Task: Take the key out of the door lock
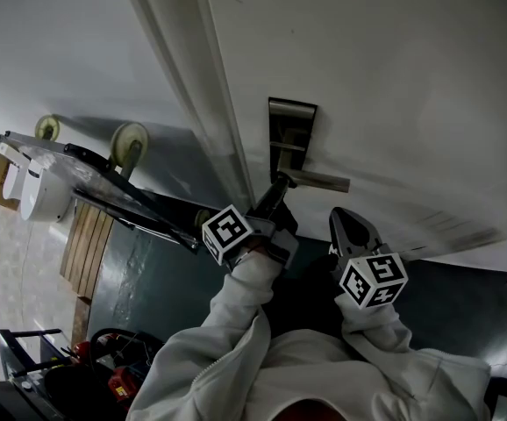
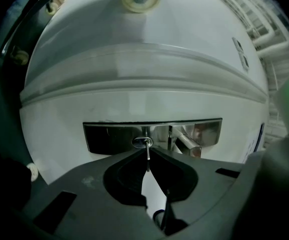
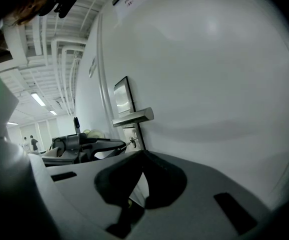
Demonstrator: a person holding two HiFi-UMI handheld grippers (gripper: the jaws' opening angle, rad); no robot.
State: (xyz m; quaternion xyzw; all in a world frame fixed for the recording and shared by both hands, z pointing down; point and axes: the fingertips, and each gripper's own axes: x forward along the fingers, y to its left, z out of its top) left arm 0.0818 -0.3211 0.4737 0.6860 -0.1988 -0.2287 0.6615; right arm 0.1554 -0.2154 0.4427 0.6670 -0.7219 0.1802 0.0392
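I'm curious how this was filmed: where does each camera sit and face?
Head view: on the head, facing the door; sleeves, left tongs, right tongs show.
Left gripper view: on left tongs, which show, facing the key.
Right gripper view: on right tongs, which show, along the door.
All share the door handle.

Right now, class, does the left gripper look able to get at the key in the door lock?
Likely yes: the tongs of the left gripper appear closed on the key sticking out of the lock plate. The door handle sits off to one side and the right gripper hangs clear.
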